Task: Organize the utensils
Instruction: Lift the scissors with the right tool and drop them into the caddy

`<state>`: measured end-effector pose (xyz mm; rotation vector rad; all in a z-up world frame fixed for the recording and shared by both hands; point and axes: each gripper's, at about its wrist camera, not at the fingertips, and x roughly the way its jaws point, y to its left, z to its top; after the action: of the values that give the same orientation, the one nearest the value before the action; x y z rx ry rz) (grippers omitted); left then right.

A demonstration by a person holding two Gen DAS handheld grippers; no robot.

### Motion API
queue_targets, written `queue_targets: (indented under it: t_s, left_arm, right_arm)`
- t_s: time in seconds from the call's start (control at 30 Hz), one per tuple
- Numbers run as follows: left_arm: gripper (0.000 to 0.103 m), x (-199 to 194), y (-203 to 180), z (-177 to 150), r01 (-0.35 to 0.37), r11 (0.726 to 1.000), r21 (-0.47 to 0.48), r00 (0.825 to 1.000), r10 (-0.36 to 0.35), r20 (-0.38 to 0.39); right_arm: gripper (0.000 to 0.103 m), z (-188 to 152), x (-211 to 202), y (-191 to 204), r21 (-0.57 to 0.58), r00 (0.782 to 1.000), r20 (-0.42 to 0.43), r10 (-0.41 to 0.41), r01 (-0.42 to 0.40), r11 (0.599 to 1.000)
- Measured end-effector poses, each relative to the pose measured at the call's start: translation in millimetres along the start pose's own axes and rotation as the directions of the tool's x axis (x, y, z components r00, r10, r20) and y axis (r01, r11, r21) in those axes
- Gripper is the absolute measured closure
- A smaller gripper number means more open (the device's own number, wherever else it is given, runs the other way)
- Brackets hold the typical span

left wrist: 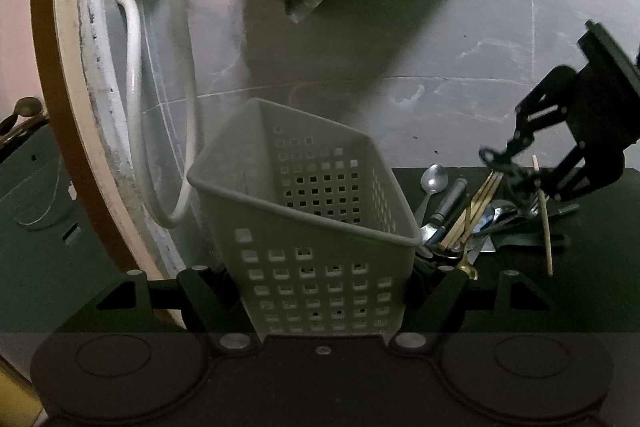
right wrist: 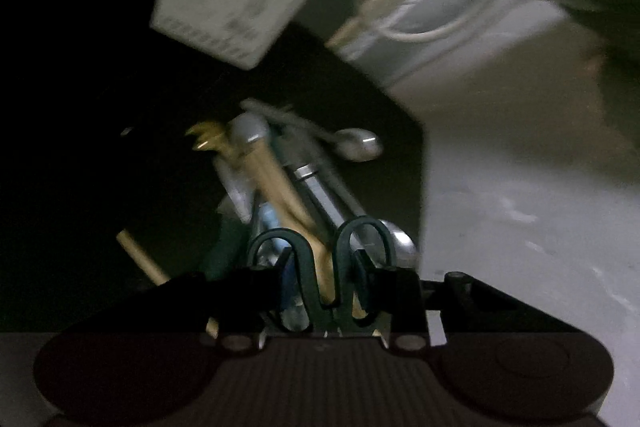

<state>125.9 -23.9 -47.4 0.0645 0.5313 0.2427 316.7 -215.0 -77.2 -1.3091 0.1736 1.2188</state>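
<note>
no readable text, labels, brands or numbers on anything in either view

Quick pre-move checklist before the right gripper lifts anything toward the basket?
1. Basket held by left gripper: ok, fingers on both sides of it.
2. Basket mouth free to receive: ok, it tilts toward the pile and looks empty.
3. Right gripper at the utensil pile: ok, its fingertips are over the handles.
4. Grip on one utensil: cannot tell, a tan handle runs between the fingers, but the view is blurred.
5. Neighbours free of the grip: cannot tell, handles overlap.
6. Loose chopstick clear of the right gripper: not ok, it leans close beside it.
</note>
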Motion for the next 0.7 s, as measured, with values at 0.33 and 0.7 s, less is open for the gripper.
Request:
queue_targets:
  t_s: [0.33,0.7]
  left_arm:
    - [0.025,5,6,3,0.047,0.998,0.046,0.999,-0.046,-0.013]
    - [0.025,11,11,3,0.098,0.992,0.08,0.995,-0.097,-0.015]
  right_arm:
    - [0.07,7,-38,-3,0.438,0.874,0.047,-0.483,0.417,0.797]
    - [0.071,32,-87,-12,0.768,0.637,0.013,-0.771,0.487,0.416]
